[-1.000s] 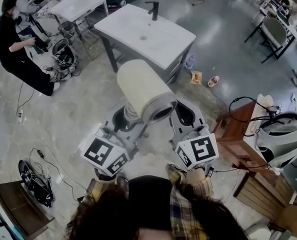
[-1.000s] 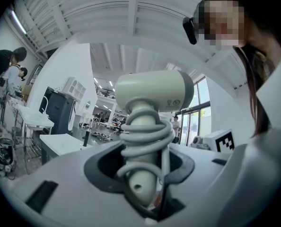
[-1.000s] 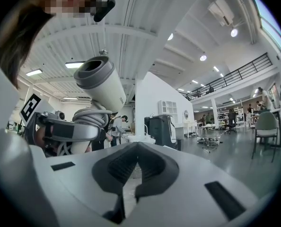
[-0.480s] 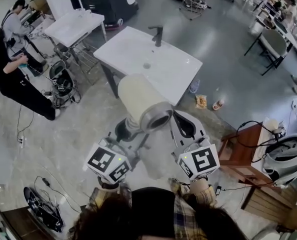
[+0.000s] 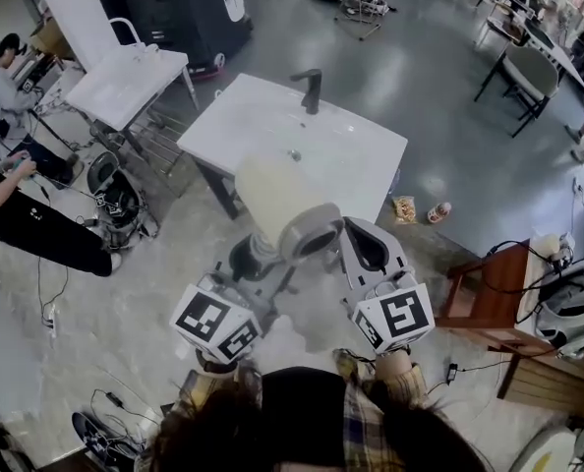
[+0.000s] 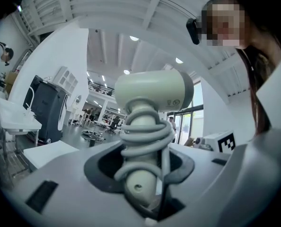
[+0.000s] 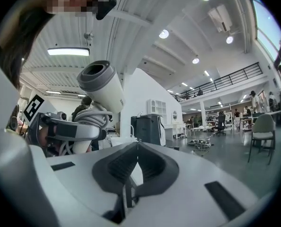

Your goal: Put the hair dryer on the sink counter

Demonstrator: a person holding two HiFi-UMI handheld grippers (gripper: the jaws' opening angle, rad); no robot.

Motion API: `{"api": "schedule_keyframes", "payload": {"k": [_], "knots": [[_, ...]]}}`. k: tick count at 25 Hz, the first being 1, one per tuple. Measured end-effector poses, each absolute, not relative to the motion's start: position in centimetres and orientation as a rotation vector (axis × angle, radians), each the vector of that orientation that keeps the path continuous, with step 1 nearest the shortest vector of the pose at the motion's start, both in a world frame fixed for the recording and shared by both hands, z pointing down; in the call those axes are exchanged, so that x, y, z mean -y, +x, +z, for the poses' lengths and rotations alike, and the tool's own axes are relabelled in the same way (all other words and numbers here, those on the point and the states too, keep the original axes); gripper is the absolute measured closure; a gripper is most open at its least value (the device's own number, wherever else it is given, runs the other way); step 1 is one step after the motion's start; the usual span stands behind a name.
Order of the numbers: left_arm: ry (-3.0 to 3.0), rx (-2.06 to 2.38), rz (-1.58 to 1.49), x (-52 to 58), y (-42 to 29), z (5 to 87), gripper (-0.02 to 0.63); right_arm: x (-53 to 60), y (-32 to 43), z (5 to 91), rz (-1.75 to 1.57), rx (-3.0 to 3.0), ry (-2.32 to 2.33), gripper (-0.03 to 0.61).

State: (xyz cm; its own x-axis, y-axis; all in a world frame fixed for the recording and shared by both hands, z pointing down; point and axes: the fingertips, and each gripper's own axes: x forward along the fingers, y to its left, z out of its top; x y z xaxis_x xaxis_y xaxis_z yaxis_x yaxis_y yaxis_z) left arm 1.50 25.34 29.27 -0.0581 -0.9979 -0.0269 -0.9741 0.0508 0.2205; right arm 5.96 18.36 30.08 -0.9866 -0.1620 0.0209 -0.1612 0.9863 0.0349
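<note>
Hair dryer [image 5: 280, 197] held upright in the air by the left hand-held gripper [image 5: 251, 256], seen from the head view. Its cream barrel lies crosswise above the handle, with the grey open end turned near and to the right. In the left gripper view, the jaws of the left hand-held gripper [image 6: 141, 176] pinch the lower handle of the hair dryer [image 6: 150, 94]. The grey cord [image 6: 145, 137] is coiled in several loops around that handle, just above the jaws.

The right hand-held gripper [image 5: 367, 248] is just to the right of the dryer and apart from it. In the right gripper view, the jaws of the right hand-held gripper [image 7: 136, 167] are pressed together at their tips with nothing between them. The dryer [image 7: 101, 86] appears there at the upper left.

The white sink surface [image 5: 356, 165] stands just beyond the dryer, bearing a dark faucet [image 5: 312, 88] at its far edge and a drain [image 5: 294, 153] in its basin. The barrel overlaps the near edge of this surface in the head view. From so steep an angle, it probably hangs short of that edge rather than over it.

A second white surface [image 5: 125, 79] stands far left, with a seated person [image 5: 31, 219] near it. A wooden stool [image 5: 481, 298] stands on the floor [image 5: 154, 264] at the right.
</note>
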Motion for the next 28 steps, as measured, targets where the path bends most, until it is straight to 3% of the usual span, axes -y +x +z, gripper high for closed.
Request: {"api": "schedule_keyframes", "payload": {"k": [14, 28], "knots": [[2.091, 2.066, -0.243, -23.0, -2.5, 31.5, 0.428, -16.0, 3.3, 33.0, -0.007, 3.040, 0.414, 0.563], [2.148, 1.970, -0.199, -6.8, -9.2, 32.3, 0.428, -0.2, -3.3, 35.2, 0.061, 2.964, 0.502, 0.563]]}}
